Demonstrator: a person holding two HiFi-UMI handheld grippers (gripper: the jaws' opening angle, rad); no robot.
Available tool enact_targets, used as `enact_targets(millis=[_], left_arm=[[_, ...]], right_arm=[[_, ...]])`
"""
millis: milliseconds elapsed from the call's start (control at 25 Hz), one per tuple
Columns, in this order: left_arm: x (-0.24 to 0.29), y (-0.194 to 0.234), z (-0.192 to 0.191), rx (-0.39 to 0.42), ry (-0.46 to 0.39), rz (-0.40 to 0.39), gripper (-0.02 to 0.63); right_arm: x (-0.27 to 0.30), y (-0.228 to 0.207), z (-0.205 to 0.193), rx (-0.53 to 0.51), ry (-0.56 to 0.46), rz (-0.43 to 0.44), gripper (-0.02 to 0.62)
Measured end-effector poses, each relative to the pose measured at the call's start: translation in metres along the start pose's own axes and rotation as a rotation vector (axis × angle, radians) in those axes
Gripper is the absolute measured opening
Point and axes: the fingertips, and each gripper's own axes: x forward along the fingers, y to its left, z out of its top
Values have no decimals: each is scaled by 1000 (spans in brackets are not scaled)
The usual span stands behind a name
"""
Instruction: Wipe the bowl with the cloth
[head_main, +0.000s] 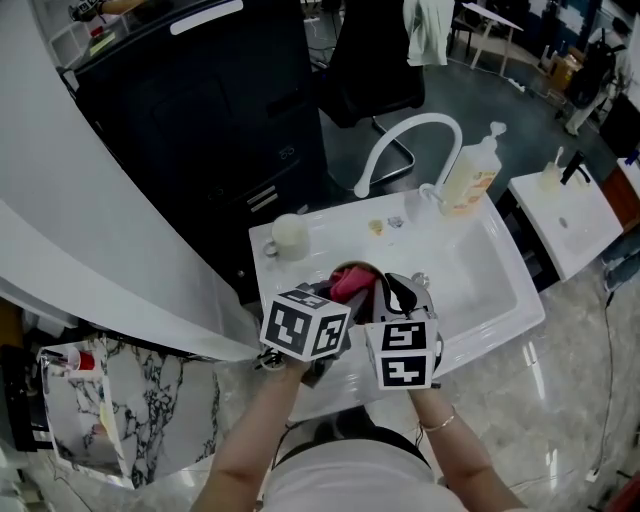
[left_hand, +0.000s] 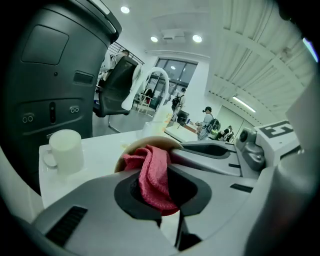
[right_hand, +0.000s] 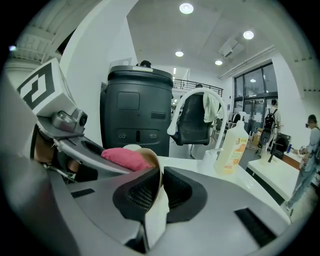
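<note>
A pale bowl is held tilted above the front left of the white sink. My right gripper is shut on the bowl's rim, which stands edge-on between the jaws of that gripper. A pink cloth is bunched inside the bowl. My left gripper is shut on the cloth, and in the left gripper view the gripper points into the bowl. The right gripper view shows the cloth bulging out of the bowl's mouth.
A white mug stands on the sink's back left corner. The white arched faucet and a soap bottle are at the back. A tall black bin stands behind, a black chair beyond it, and a second basin is at the right.
</note>
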Motion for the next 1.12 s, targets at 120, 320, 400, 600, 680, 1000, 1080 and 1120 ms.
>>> enact_targets(millis=[120,320,400,600,680,1000,1080,1120], left_arm=[[0,11,-2,39,18,82,46],[-16,28,-6,69,8,169,46],[-23,32,-9,50,-3,179,46],[-45,33,-9,3,-67,177,46],[-47,25,-5,-13,-83,137,46],[-14,-16,-16,-30,20,-75,44],[-10,-22,-24,-37,50,-113,44],[-9,-24,-27,-40,62,-128,44]], right_arm=[[2,-8,-6,14,9,-21,28],[4,-21,-11,53,15,-49,23],[6,-23,-13,73,21,-46,23],[9,-20,-13,79,24,-32,18],[9,-15,-9,75,19,-23,18],[7,4,-2,73,-8,13,18],[6,3,-4,84,-9,15,18],[4,2,-6,89,-9,15,20]])
